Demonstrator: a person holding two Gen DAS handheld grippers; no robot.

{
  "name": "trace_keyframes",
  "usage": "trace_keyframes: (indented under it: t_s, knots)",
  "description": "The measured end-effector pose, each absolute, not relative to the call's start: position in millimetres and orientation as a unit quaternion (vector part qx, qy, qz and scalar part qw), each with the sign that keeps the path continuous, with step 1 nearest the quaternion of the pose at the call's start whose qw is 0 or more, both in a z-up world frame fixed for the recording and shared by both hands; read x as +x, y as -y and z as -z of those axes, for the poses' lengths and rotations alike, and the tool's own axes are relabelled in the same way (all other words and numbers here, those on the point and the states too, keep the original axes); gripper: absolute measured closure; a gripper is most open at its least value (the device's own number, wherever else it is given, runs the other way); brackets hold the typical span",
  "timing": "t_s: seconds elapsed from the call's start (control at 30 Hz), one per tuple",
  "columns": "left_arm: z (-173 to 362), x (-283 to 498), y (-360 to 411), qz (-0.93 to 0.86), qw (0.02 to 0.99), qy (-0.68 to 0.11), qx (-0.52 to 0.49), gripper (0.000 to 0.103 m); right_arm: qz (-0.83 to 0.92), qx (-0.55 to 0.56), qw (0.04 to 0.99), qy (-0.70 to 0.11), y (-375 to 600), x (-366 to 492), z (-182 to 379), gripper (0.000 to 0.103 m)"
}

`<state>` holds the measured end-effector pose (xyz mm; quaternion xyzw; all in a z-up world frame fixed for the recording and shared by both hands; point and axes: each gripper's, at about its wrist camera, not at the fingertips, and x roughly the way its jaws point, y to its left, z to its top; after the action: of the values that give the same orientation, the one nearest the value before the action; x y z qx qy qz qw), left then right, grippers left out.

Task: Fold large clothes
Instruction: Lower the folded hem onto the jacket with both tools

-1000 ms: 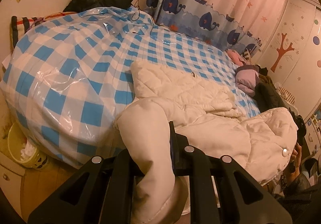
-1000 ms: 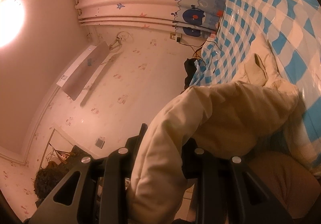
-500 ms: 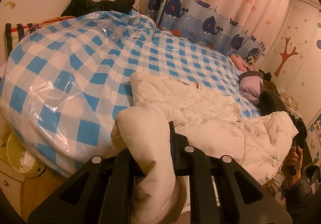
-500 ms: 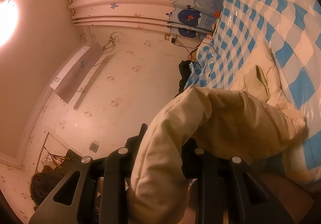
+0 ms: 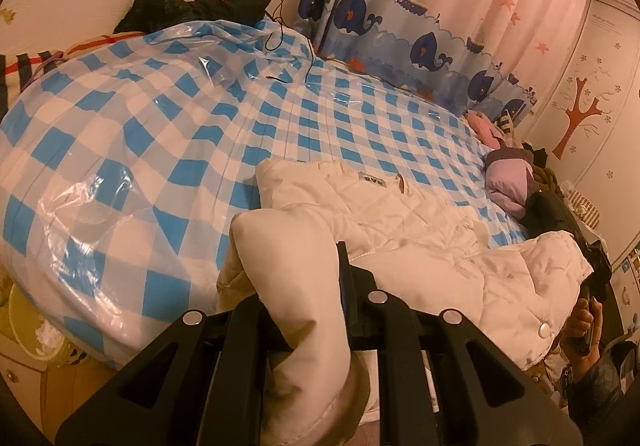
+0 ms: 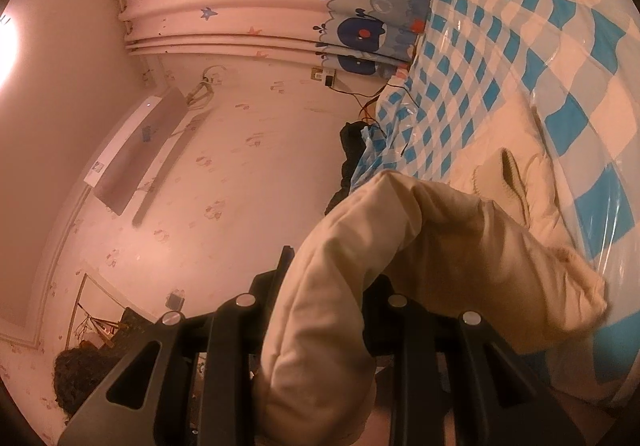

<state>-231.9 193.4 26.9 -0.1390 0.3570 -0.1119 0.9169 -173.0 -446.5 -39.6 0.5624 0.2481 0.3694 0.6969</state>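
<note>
Between its black fingers the left tool [image 5: 308, 286] pinches a sleeve of the white padded jacket [image 5: 420, 230], and the right tool [image 6: 328, 286] is likewise clamped on a puffy fold of it. Beyond both, the jacket's body lies spread on the blue-checked bed [image 5: 160, 134], near the whale-print curtain [image 5: 400, 14].

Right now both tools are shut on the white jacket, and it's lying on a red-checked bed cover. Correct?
Not quite. The cover is blue-and-white checked, not red; the left wrist view shows it plainly. The rest holds: the left tool and right tool are each shut on a fold of the white jacket, which lies on that cover.
</note>
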Motion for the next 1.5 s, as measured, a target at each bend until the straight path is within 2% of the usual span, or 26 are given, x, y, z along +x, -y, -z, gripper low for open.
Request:
trace_keyframes:
  t_s: [0.03,1.5]
  knots:
    - [-27,-227,-193,0.111,0.917,-0.357,-0.139,0.092,-0.369,0.563,0.697,-0.249,447,-170,41,0.072]
    - [2,-101,-194,0.11,0.89,-0.403,-0.182,0.091,-0.316,0.559,0.702,-0.306,446,-52,75,0.072]
